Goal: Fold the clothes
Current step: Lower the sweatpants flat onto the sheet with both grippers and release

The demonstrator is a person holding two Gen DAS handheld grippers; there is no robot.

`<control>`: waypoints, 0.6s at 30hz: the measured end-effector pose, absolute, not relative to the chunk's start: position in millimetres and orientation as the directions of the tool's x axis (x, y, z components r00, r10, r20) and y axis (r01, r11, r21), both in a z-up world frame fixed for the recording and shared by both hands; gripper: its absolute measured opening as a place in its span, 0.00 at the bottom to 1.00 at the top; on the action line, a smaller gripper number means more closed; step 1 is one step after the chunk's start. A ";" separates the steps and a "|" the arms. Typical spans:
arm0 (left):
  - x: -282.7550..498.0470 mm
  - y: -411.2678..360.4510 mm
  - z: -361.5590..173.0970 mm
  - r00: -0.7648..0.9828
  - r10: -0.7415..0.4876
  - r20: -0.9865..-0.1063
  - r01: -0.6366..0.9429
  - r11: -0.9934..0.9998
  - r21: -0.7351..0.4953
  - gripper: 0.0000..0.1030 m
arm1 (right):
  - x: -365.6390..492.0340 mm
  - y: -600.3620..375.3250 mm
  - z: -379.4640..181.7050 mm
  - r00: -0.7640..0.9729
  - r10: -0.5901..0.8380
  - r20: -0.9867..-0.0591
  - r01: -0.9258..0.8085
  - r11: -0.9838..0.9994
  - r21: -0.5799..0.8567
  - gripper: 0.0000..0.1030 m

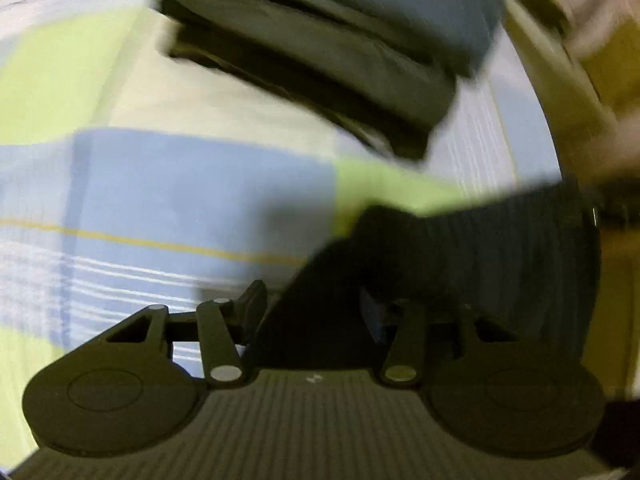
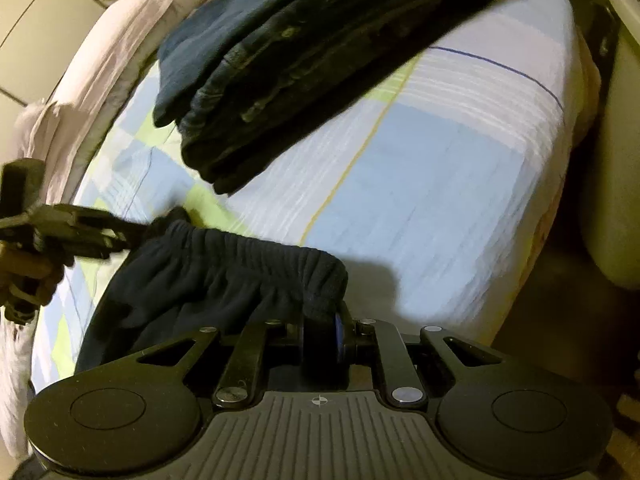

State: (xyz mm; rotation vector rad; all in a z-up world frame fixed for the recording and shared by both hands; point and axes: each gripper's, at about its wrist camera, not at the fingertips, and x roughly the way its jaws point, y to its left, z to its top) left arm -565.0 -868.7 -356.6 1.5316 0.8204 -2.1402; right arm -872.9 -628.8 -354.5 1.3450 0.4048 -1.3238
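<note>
A dark navy garment (image 2: pixel 224 276) with a gathered elastic waistband hangs stretched between my two grippers above the bed. My right gripper (image 2: pixel 334 328) is shut on the waistband's right end. My left gripper (image 2: pixel 124 236), carried by a hand (image 2: pixel 24 276), pinches the waistband's left end. In the left wrist view, which is blurred, the same dark garment (image 1: pixel 480 248) bunches between the fingers of my left gripper (image 1: pixel 314 312), which is shut on it. A stack of folded dark clothes (image 2: pixel 312 52) lies further back on the bed.
The bed carries a checked blue, green and white sheet (image 2: pixel 440 184) (image 1: pixel 180 184). The folded stack (image 1: pixel 320 40) fills the top of the left wrist view. A pale pink blanket (image 2: pixel 104 52) lines the bed's left side. A white object (image 2: pixel 612 200) stands past the right edge.
</note>
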 end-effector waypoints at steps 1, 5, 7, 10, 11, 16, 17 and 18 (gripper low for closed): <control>-566.3 -867.9 -355.4 -0.329 0.037 -0.944 0.586 -0.775 -0.235 0.02 | -872.1 -629.8 -353.7 0.303 -0.442 -0.844 0.840 -0.294 0.455 0.12; -547.4 -896.6 -314.9 -0.395 -0.135 -0.909 0.652 -0.738 -0.173 0.01 | -868.4 -639.7 -334.0 0.309 -0.480 -0.821 0.845 -0.257 0.468 0.12; -542.1 -908.3 -315.9 -0.383 -0.158 -0.910 0.649 -0.747 -0.143 0.01 | -863.2 -648.8 -326.8 0.319 -0.507 -0.801 0.854 -0.213 0.475 0.12; -537.6 -914.2 -340.5 -0.336 -0.146 -0.931 0.673 -0.729 -0.129 0.03 | -851.8 -667.9 -342.5 0.306 -0.487 -0.818 0.878 -0.189 0.441 0.12; -535.2 -913.5 -347.8 -0.325 -0.146 -0.934 0.692 -0.710 -0.130 0.07 | -848.2 -674.1 -347.8 0.301 -0.480 -0.824 0.885 -0.182 0.429 0.12; -506.8 -895.3 -336.1 -0.351 -0.215 -0.911 0.767 -0.624 -0.148 0.29 | -847.6 -679.4 -356.2 0.257 -0.431 -0.865 0.903 -0.211 0.374 0.18; -496.9 -890.4 -328.7 -0.354 -0.233 -0.906 0.781 -0.606 -0.149 0.31 | -847.1 -677.5 -351.7 0.250 -0.429 -0.868 0.909 -0.204 0.363 0.35; -488.3 -884.8 -318.9 -0.350 -0.251 -0.902 0.799 -0.584 -0.147 0.31 | -846.2 -674.2 -345.5 0.230 -0.432 -0.872 0.920 -0.196 0.340 0.43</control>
